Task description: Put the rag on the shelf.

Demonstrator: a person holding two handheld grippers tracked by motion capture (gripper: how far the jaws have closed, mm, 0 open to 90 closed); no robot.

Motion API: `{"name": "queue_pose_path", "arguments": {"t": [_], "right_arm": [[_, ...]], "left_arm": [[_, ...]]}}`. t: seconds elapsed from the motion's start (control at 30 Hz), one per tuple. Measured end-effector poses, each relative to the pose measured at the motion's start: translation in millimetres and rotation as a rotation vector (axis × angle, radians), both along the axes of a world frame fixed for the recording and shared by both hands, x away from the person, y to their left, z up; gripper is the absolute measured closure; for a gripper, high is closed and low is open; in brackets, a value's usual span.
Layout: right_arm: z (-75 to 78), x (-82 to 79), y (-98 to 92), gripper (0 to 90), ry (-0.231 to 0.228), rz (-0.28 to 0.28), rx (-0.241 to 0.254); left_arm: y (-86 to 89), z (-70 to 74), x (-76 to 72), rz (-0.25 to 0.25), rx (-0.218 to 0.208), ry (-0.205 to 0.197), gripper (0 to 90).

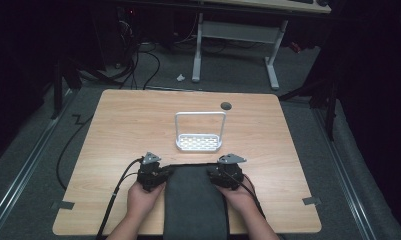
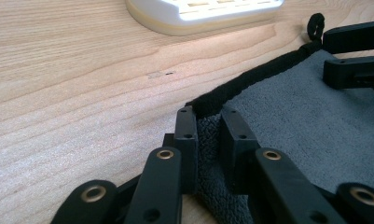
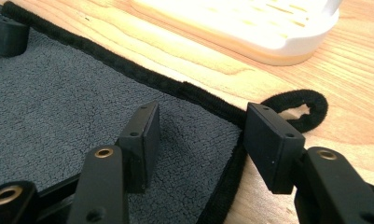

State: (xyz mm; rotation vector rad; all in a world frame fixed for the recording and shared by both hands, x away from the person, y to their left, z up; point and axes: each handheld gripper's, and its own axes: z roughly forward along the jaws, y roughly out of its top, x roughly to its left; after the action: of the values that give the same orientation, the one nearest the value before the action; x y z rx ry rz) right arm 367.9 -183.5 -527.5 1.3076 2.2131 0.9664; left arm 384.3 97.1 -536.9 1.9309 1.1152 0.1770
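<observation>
Risk noted: the grey towel (image 1: 194, 200) lies flat at the table's (image 1: 118, 130) near edge, its far-left corner pinched by the left gripper (image 2: 208, 128) while the right gripper (image 3: 201, 140) stands spread astride the far-right corner, so a one-sided lift would skew or bunch it, possibly snagging the hanging loop (image 3: 301, 109).

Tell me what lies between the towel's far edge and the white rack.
Bare wood. In the high view, only a strip of table separates the towel from the rack; both claw views show the same.
</observation>
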Motion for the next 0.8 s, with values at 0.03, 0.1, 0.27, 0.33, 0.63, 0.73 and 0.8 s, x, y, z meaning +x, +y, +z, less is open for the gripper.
{"name": "queue_pose_path", "arguments": {"t": [0.03,0.1,0.27,0.33,0.63,0.73,0.8], "right_arm": [[0.5,0.7,-0.2,45.8,0.007,0.004,-0.001],[1.4,2.4,0.3,43.3,0.013,0.007,-0.018],[-0.8,6.0,-5.2,38.5,0.036,-0.002,0.002],[-0.8,5.5,-3.9,38.4,0.035,0.003,-0.004],[0.5,0.0,0.0,60.9,0.044,0.021,0.016],[0.7,-1.8,0.1,68.5,0.054,0.027,0.035],[0.2,-3.3,0.6,72.2,0.05,0.035,0.039]], "left_arm": [[-0.1,0.0,-0.1,0.0,-0.002,0.002,78.0],[-0.1,0.0,0.0,0.0,-0.002,0.002,77.8],[-0.1,0.1,-0.2,-0.003,-0.002,0.001,76.9],[0.0,0.1,-0.1,-0.003,-0.002,0.001,76.8],[-0.5,0.1,-0.8,-0.008,-0.002,0.0,76.8],[-0.5,0.0,-0.8,-0.013,-0.003,0.0,77.4],[-0.5,0.1,-1.1,-0.018,-0.002,-0.002,77.9]]}}
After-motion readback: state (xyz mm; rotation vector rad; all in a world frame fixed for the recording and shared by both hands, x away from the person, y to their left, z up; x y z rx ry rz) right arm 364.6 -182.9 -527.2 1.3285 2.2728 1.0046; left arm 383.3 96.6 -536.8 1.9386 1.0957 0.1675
